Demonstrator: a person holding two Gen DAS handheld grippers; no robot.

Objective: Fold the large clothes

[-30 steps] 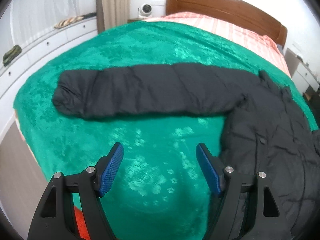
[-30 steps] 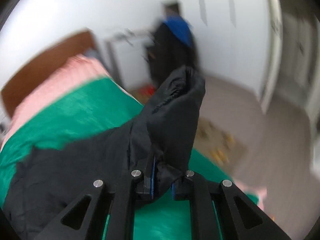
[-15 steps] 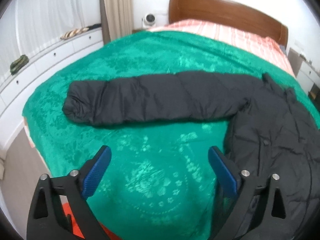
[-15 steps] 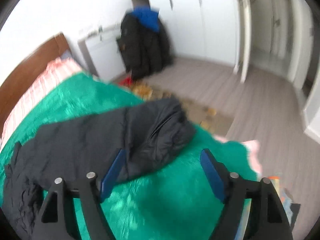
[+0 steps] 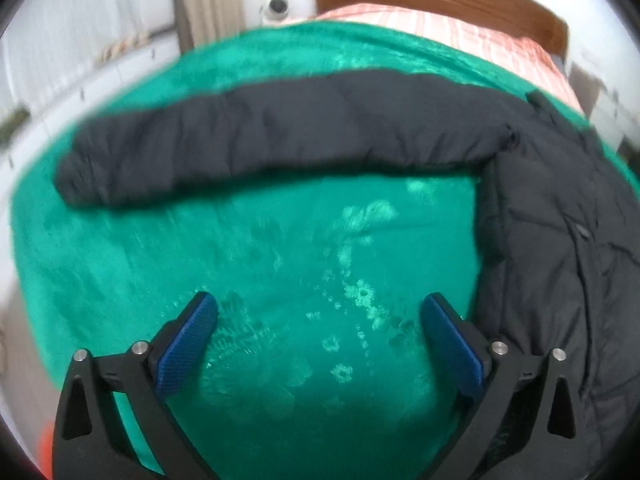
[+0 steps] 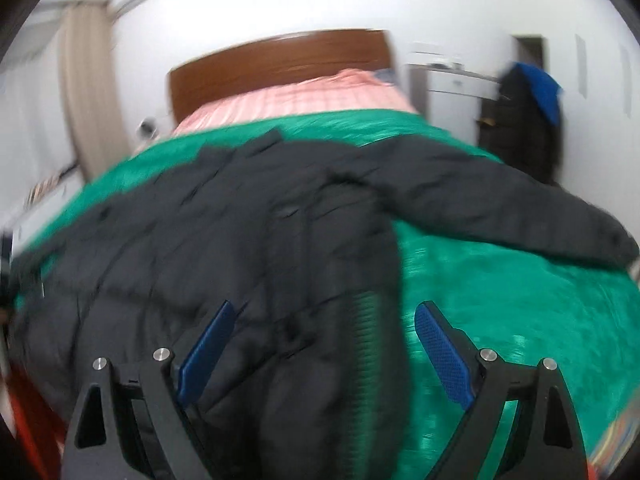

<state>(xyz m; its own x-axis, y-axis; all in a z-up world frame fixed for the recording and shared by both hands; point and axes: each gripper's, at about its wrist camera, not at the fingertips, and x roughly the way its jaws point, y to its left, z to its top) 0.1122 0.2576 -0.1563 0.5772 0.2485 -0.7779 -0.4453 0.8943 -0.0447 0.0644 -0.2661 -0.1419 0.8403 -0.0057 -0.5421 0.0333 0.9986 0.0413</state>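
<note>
My left gripper (image 5: 320, 320) hangs over the green blanket (image 5: 280, 280), its blue pads (image 5: 188, 340) spread wide and opening, with only bare blanket between them. The black padded jacket (image 6: 224, 248) lies flat on the bed, collar toward the brown headboard (image 6: 280, 60). One sleeve (image 5: 260, 140) stretches straight out across the blanket toward the bed's left edge, its cuff stopping short of that edge, and a broad stretch of open green lies between that sleeve and my left fingers. The jacket's body runs down the right of the left view, its side edge just beside my right-hand pad there. My right gripper (image 6: 320, 340) is over the lower body of the jacket, jaws opening, pads (image 6: 440, 352) apart and pressing on nothing; the jacket's side edge passes between them. The other sleeve (image 6: 500, 200) reaches out toward the bed's right edge, cuff near it, with clear green blanket below it. A pink striped sheet (image 6: 300, 96) covers the head end. Dark clothes (image 6: 524, 120) hang by the wall beyond the bed's right side.
</note>
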